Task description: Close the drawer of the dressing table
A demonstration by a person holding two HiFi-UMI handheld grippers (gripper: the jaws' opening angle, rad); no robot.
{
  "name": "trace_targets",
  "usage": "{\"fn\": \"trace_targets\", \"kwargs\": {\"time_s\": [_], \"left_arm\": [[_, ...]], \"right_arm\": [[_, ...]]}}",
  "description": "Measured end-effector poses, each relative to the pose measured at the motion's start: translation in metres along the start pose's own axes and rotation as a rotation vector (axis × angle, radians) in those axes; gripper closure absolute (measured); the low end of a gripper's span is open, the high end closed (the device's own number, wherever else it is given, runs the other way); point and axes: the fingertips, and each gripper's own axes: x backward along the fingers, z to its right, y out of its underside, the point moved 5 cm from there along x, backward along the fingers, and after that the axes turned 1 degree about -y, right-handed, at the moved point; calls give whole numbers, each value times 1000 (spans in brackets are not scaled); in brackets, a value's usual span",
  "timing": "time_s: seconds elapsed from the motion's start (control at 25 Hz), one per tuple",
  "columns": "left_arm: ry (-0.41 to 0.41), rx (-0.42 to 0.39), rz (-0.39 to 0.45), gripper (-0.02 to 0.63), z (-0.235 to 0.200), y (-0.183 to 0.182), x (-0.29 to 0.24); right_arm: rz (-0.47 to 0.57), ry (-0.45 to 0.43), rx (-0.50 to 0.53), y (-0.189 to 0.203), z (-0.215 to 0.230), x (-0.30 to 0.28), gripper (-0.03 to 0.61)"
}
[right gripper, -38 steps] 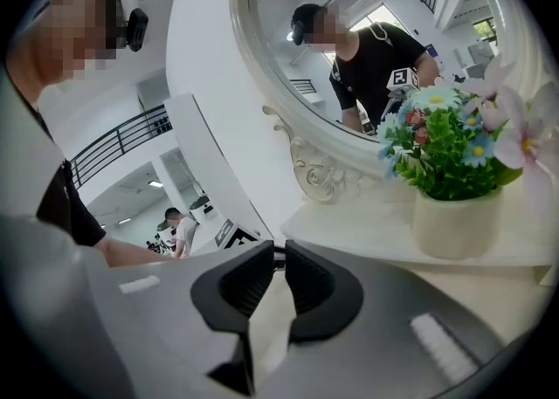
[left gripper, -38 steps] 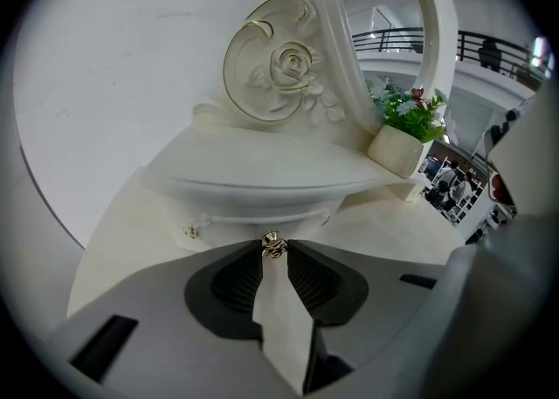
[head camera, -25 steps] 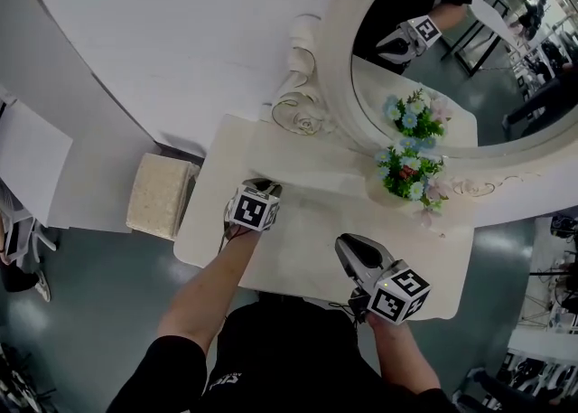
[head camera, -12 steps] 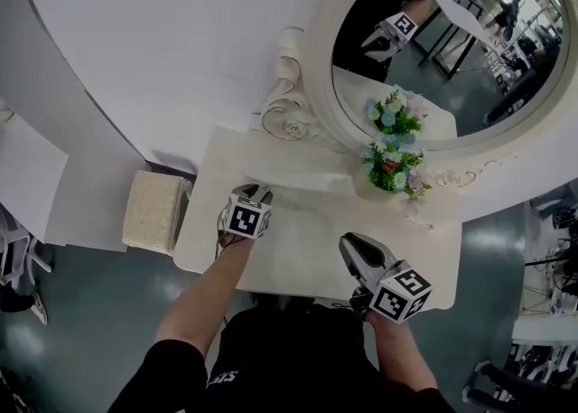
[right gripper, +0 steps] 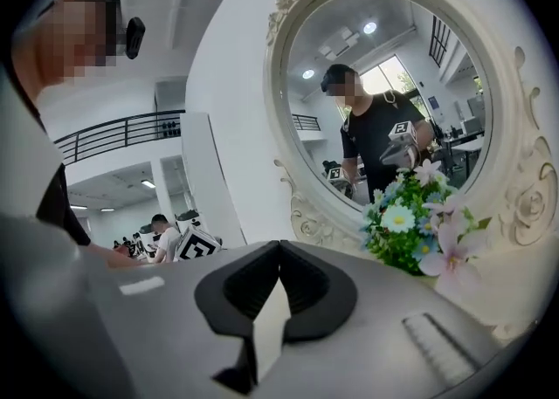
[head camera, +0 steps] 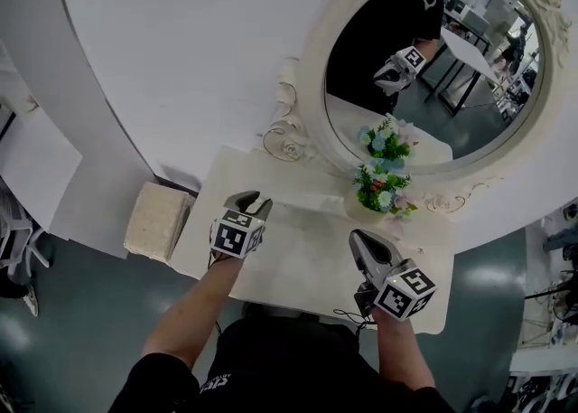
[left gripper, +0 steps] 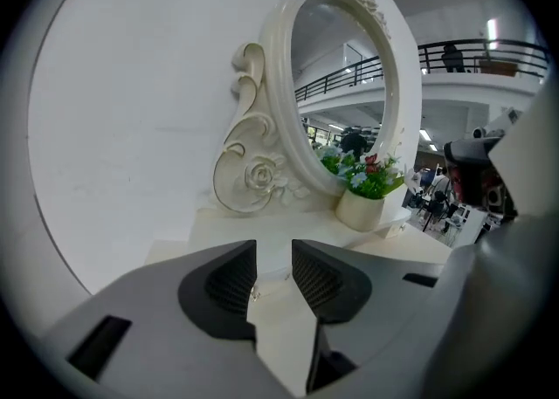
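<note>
The cream dressing table (head camera: 307,262) stands against the white wall under its oval mirror (head camera: 433,59). Its drawer is hidden below the tabletop and my body. My left gripper (head camera: 247,201) hovers over the table's left part; its jaws have just been opening and stand open with nothing between them. In the left gripper view the left gripper (left gripper: 273,256) points at the carved rose scroll (left gripper: 253,175) and the flower pot (left gripper: 362,205). My right gripper (head camera: 358,239) hangs over the right front of the table, shut and empty. The right gripper (right gripper: 279,251) has its tips touching.
A pot of flowers (head camera: 379,187) sits at the table's back, below the mirror. A beige padded stool (head camera: 155,211) stands left of the table on the dark green floor. A white panel (head camera: 32,172) leans at far left.
Both grippers have risen off the tabletop toward the camera. The left gripper's jaws have spread apart. The head view has tilted up, showing more of the mirror.
</note>
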Motion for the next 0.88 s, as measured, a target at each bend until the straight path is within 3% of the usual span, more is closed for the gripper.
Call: {"fn": "trace_targets", "kwargs": {"time_s": [0.28,0.6,0.88], "left_arm": [[-27,-80,196,534,41,-61,41],[14,-258,305,538,104,-99,78],[96,-185,384,542,128,-116,98]], "right_arm": [[34,-60,57,-28,20,24,568],[137,-109,118,-56,25,53,569],[149,-158,183,-67,14,78,569]]}}
